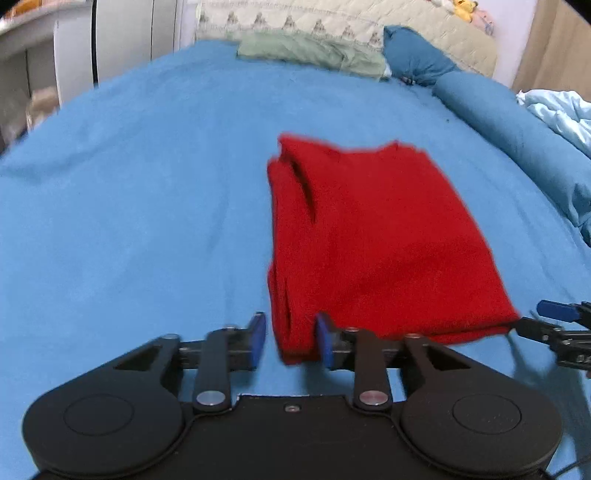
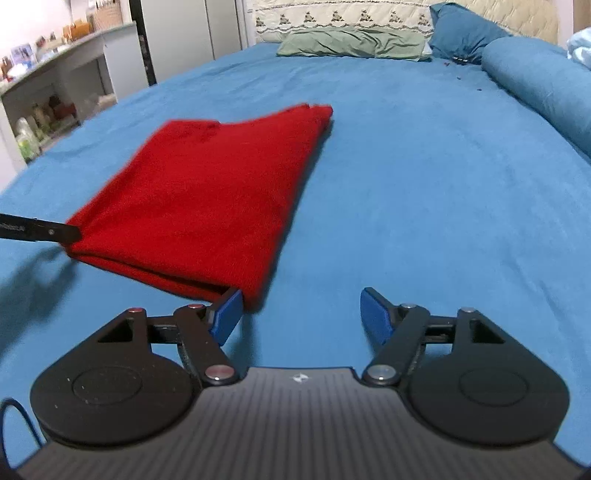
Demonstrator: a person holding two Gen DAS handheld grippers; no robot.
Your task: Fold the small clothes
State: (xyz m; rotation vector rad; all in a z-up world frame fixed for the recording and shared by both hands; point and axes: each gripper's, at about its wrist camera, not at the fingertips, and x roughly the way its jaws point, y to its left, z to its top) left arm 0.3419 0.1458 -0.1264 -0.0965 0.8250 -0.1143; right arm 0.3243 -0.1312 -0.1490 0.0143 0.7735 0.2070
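Observation:
A folded red garment (image 1: 373, 236) lies flat on the blue bedsheet (image 1: 129, 221). My left gripper (image 1: 290, 338) is open at the garment's near left corner, and that corner lies between its blue pads. The garment also shows in the right wrist view (image 2: 207, 192). My right gripper (image 2: 301, 314) is open wide at the garment's near right corner; its left pad (image 2: 227, 314) touches the cloth edge. The right gripper's tips (image 1: 554, 321) show at the right edge of the left wrist view. The left gripper's finger (image 2: 40, 230) shows at the garment's left corner in the right wrist view.
A green pillow (image 2: 354, 42), a blue pillow (image 2: 461, 29) and a long blue bolster (image 2: 539, 85) lie at the head and right side of the bed. A light blue quilt (image 1: 557, 110) is bunched at the right. Shelves (image 2: 48, 99) stand left of the bed.

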